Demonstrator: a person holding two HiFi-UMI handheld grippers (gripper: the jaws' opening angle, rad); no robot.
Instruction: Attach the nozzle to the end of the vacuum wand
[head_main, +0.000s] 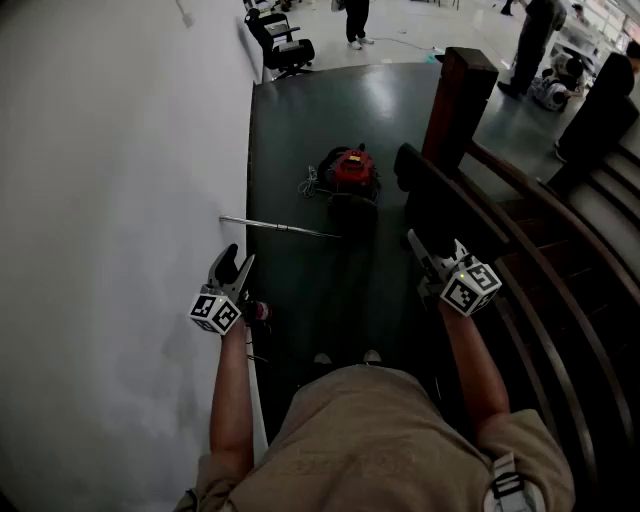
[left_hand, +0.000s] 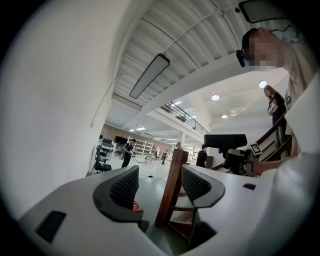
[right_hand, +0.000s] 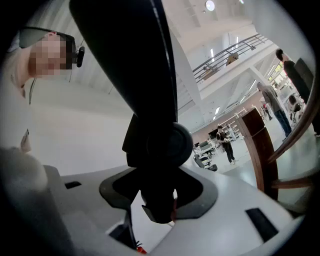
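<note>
A thin metal vacuum wand (head_main: 280, 227) lies across the dark floor, one end near the white wall. Its other end points at the red and black vacuum body (head_main: 350, 170) behind it. My right gripper (head_main: 425, 255) is shut on the neck of a black floor nozzle (head_main: 440, 200), whose wide head rises ahead of the jaws. In the right gripper view the nozzle (right_hand: 150, 100) fills the gap of that gripper (right_hand: 159, 197). My left gripper (head_main: 235, 264) hangs open near the wall, short of the wand. Nothing sits between the jaws of the left gripper (left_hand: 159, 186).
A white wall (head_main: 110, 200) runs along the left. A dark wooden newel post (head_main: 455, 100) and curved stair rails (head_main: 560, 260) stand on the right. A black office chair (head_main: 285, 45) and people stand far back. The person's feet (head_main: 345, 357) are below the wand.
</note>
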